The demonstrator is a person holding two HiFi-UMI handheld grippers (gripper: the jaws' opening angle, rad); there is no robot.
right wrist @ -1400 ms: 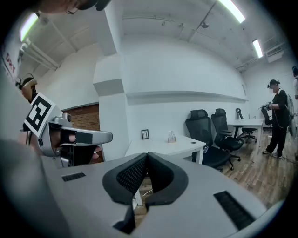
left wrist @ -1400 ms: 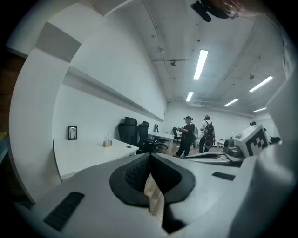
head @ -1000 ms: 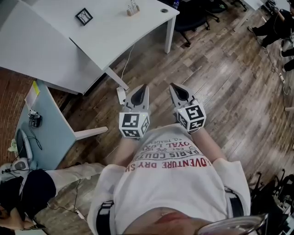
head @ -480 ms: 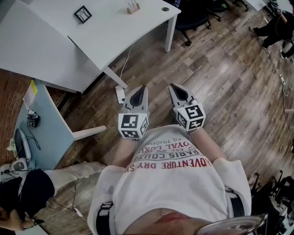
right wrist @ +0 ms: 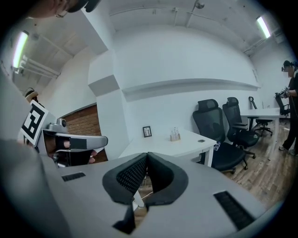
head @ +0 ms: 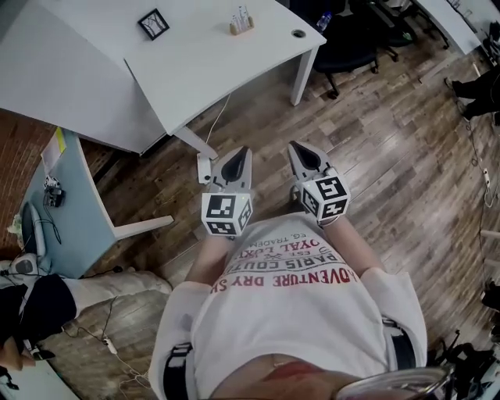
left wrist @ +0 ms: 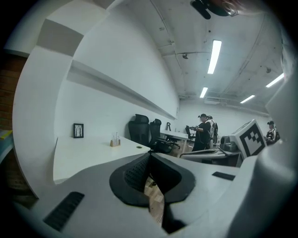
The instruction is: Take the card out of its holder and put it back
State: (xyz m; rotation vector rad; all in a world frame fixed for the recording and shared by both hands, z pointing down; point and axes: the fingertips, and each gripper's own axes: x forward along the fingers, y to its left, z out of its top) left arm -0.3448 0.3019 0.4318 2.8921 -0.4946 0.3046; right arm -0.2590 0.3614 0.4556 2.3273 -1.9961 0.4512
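The card holder is a small wooden block with pale upright cards in it, standing at the far edge of the white table. It also shows small in the left gripper view and the right gripper view. My left gripper and right gripper are side by side in front of my chest, over the wooden floor and well short of the table. Both are shut with nothing between the pads, as the left gripper and right gripper show in their own views.
A black picture frame stands left of the holder. Black office chairs sit beyond the table's right end. A pale blue side desk with small devices lies at my left. A cable hangs from the table. People stand far off.
The table and holder have slid down and right in the head view, so my view has shifted towards them. Both grippers stay shut in the same place before my chest.
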